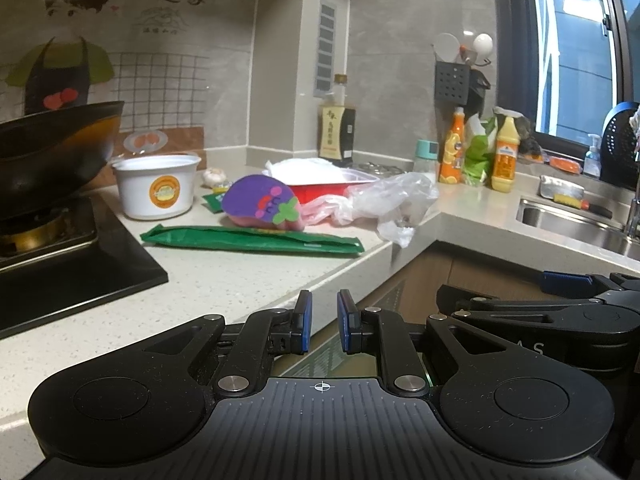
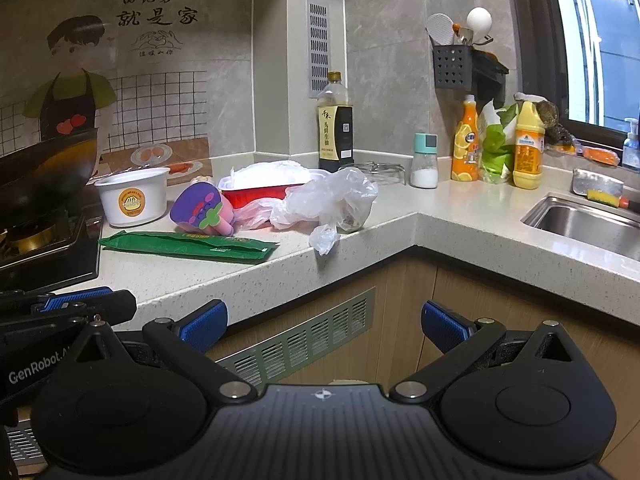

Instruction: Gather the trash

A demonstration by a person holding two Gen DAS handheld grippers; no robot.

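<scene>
Both pairs of tongs hang short of the table's point(image 2: 360, 248) front edge, holding nothing: the left tongs point(image 1: 324, 322) stand at a narrow gap, the right tongs point(image 2: 324, 326) are spread wide. The trash lies ahead on the table: a green wrapper point(image 2: 188, 245) flat near the front, a crumpled clear plastic bag point(image 2: 332, 200) drooping over the corner edge, a white tub point(image 2: 134, 196) and a red tray point(image 2: 260, 196) behind. The wrapper is probably the easiest first pick; pinch it at one end, since it lies flat. The purple felt toy point(image 2: 198, 208) rests just behind it (likely not trash), and the wok point(image 2: 44, 172) on the stove crowds the left side. Bottles point(image 2: 466, 140) stand well apart.
</scene>
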